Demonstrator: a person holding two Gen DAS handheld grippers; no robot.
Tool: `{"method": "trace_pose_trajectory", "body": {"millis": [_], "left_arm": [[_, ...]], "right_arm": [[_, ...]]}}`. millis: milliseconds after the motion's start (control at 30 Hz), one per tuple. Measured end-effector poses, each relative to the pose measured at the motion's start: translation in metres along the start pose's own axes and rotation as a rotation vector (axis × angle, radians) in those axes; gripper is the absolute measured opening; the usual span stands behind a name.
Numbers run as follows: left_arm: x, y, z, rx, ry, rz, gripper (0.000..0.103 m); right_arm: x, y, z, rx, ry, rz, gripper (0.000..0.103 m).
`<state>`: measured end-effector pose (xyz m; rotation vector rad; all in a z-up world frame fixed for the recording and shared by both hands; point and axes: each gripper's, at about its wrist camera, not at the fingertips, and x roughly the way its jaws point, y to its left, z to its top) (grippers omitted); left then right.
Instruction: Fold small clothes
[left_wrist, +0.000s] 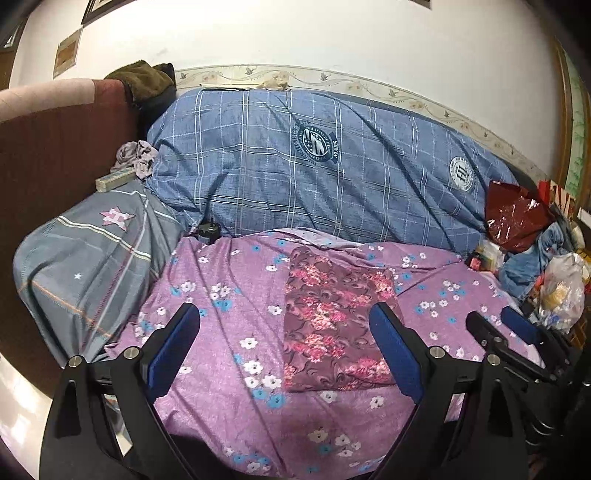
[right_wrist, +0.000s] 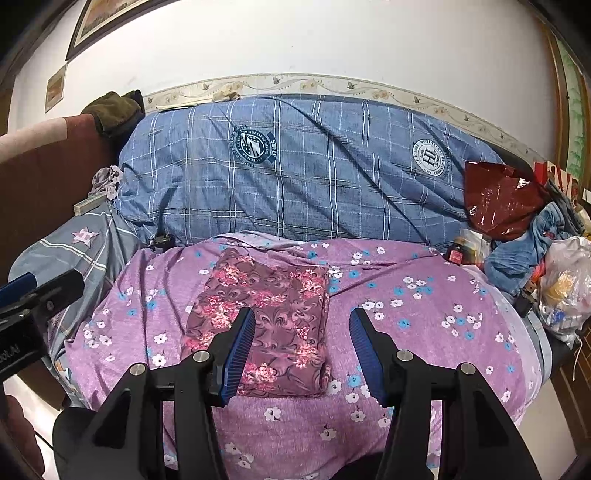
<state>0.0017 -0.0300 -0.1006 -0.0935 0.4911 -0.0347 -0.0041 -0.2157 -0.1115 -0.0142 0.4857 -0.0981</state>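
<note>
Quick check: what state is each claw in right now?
Left claw: open, holding nothing.
Right claw: open, holding nothing, above the folded floral garment.

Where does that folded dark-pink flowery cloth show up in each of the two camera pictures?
Left wrist view: the folded floral cloth lies centre-right on the purple bedsheet, partly behind the claw's right finger.
Right wrist view: the folded floral cloth lies centre-left, partly behind the claw's left finger.
Shared landmark: the blue checked duvet just behind it.

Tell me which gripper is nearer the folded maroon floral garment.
Right. The right gripper hangs over the garment's near right edge; the left gripper hangs back, left.
</note>
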Motion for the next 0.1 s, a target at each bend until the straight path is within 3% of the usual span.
{"method": "trace_pose_trajectory", "body": {"millis": [100], "left_arm": [[0.0130,0.0011,0.0036,-0.012,0.004,0.005,0.094]], "right_arm": [[0.0131,-0.0035,0.0046,0.002,0.005,-0.005,0.055]]}}
